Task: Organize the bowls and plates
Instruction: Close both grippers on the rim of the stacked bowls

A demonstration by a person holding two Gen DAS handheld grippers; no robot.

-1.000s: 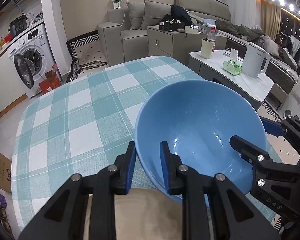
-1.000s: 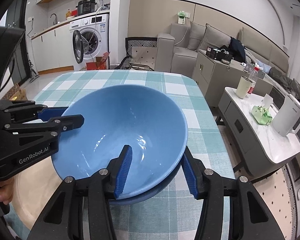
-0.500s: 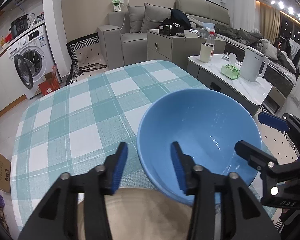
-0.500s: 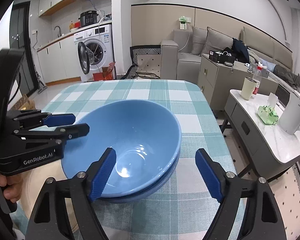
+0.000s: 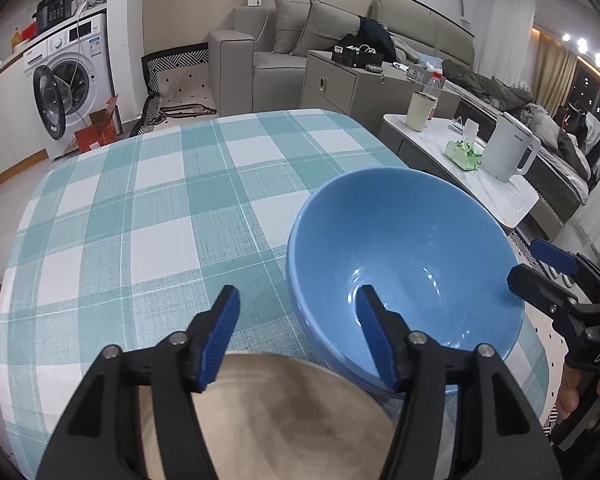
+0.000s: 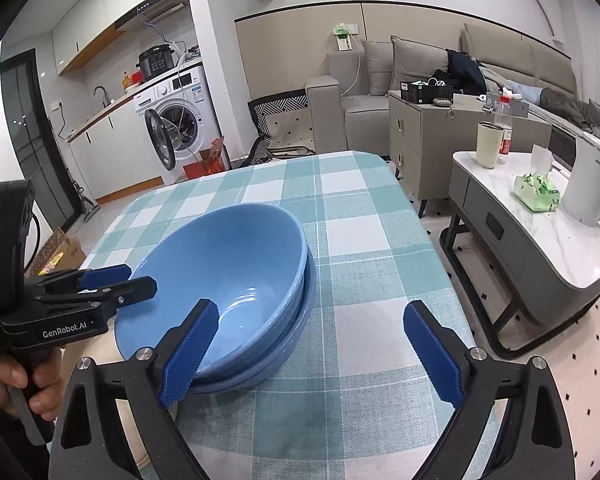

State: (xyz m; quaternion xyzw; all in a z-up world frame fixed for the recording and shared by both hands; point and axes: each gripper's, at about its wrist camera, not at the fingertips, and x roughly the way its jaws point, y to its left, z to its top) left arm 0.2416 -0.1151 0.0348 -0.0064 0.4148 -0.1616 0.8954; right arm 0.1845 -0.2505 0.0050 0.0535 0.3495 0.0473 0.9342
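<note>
A blue bowl [image 5: 404, 256] sits nested in another blue bowl [image 6: 296, 332] on the checked tablecloth, also seen in the right wrist view [image 6: 228, 276]. A beige plate [image 5: 284, 420] lies at the near edge, under my left gripper. My left gripper [image 5: 296, 332] is open and empty, its right finger over the bowl's near rim. It also shows in the right wrist view [image 6: 116, 276]. My right gripper [image 6: 312, 352] is wide open and empty, its left finger over the stack's near rim. It appears at the right of the left wrist view [image 5: 540, 264].
The table [image 5: 148, 208] with the teal checked cloth stretches away from the bowls. A low white side table [image 6: 540, 232] with a kettle, a cup and a tissue pack stands to the right. A washing machine [image 6: 176, 124] and a sofa are beyond.
Both grippers let go of the top blue bowl, opened wide and drew back. The bowl now rests in the lower bowl.
</note>
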